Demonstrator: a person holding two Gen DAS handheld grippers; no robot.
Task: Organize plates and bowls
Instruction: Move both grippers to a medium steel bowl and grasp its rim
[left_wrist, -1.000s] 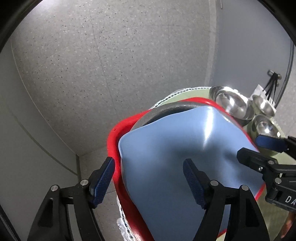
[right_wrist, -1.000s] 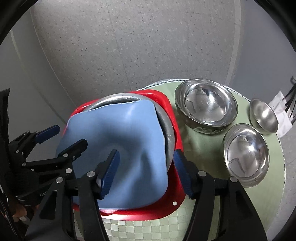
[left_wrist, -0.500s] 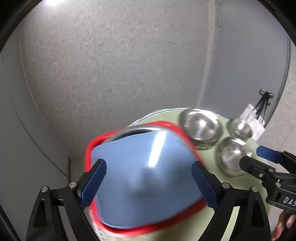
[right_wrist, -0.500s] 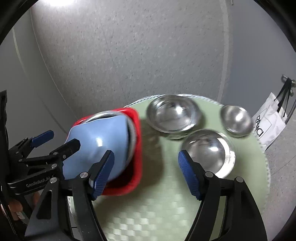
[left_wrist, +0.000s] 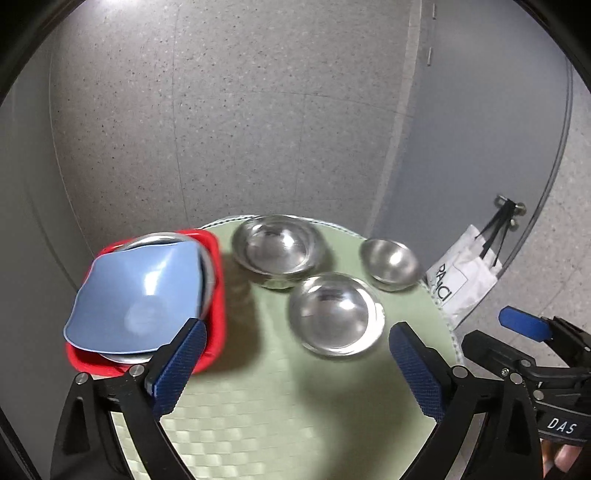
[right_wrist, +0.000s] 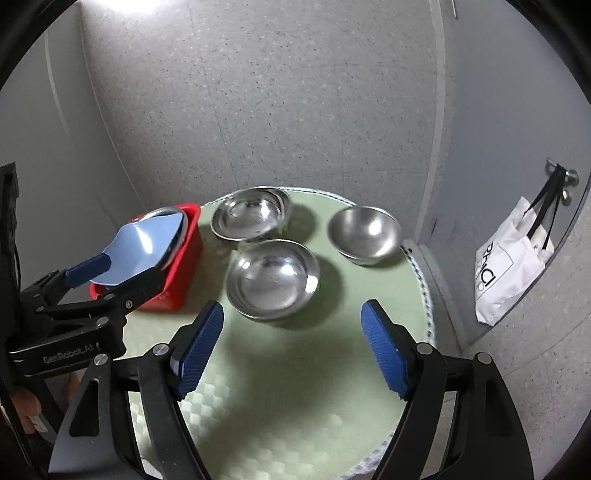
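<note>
A blue square plate (left_wrist: 142, 299) lies on a steel plate (left_wrist: 208, 273) inside a red tray (left_wrist: 218, 317) at the table's left; it also shows in the right wrist view (right_wrist: 144, 243). Three steel bowls stand to the right: a large one (left_wrist: 279, 249) at the back, a medium one (left_wrist: 334, 314) nearer, a small one (left_wrist: 391, 262) at the far right. My left gripper (left_wrist: 295, 373) is open and empty above the near table. My right gripper (right_wrist: 291, 349) is open and empty, just short of the medium bowl (right_wrist: 273, 280).
The round table has a pale green woven mat (left_wrist: 280, 410). A grey speckled wall stands behind. A white shopping bag (right_wrist: 511, 258) hangs on a door handle at the right. The table edge (right_wrist: 424, 295) drops off near the small bowl (right_wrist: 364, 232).
Both grippers have pulled back and up from the blue plate and opened wider. The plate stays in the red tray. The three bowls have come fully into view.
</note>
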